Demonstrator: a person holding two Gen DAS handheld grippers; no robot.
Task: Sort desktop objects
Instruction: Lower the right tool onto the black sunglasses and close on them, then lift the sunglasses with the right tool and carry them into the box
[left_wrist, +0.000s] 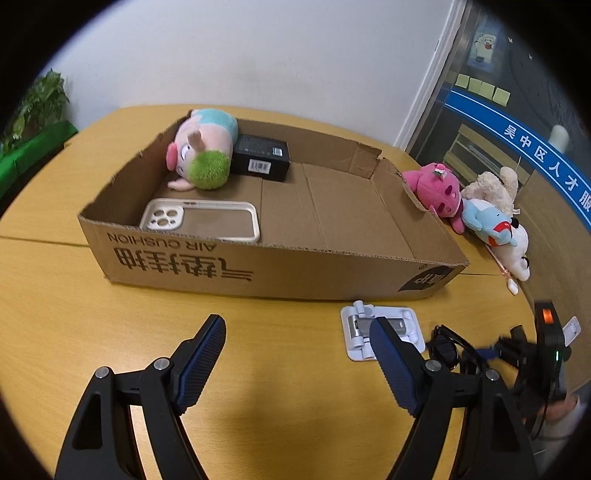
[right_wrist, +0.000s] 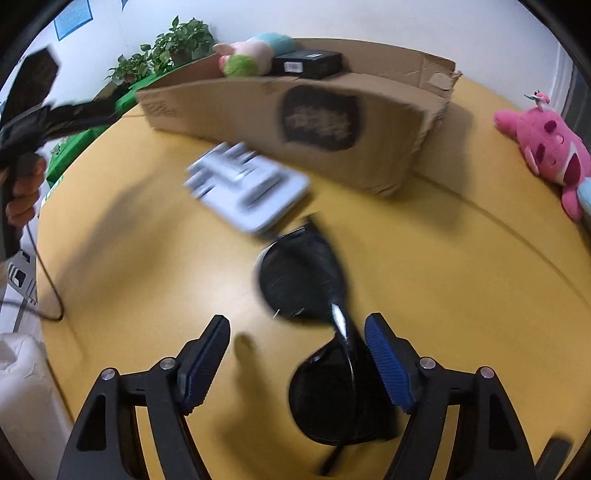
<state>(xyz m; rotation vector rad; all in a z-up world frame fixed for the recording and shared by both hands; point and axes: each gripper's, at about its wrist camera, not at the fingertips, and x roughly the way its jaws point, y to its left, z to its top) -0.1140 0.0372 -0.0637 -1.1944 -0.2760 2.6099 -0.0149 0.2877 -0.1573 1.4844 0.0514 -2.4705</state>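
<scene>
Straddling the black plastic sunglasses (right_wrist: 314, 314) off-centre, the right gripper (right_wrist: 295, 354) stands apart; pads may skid them across the yellow bench (right_wrist: 147, 277). Left gripper (left_wrist: 299, 354) apart, empty.

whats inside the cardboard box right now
Inside the cardboard box: a plush pig, a black carton and a clear phone case. The near wall hides a strip of the floor.
</scene>
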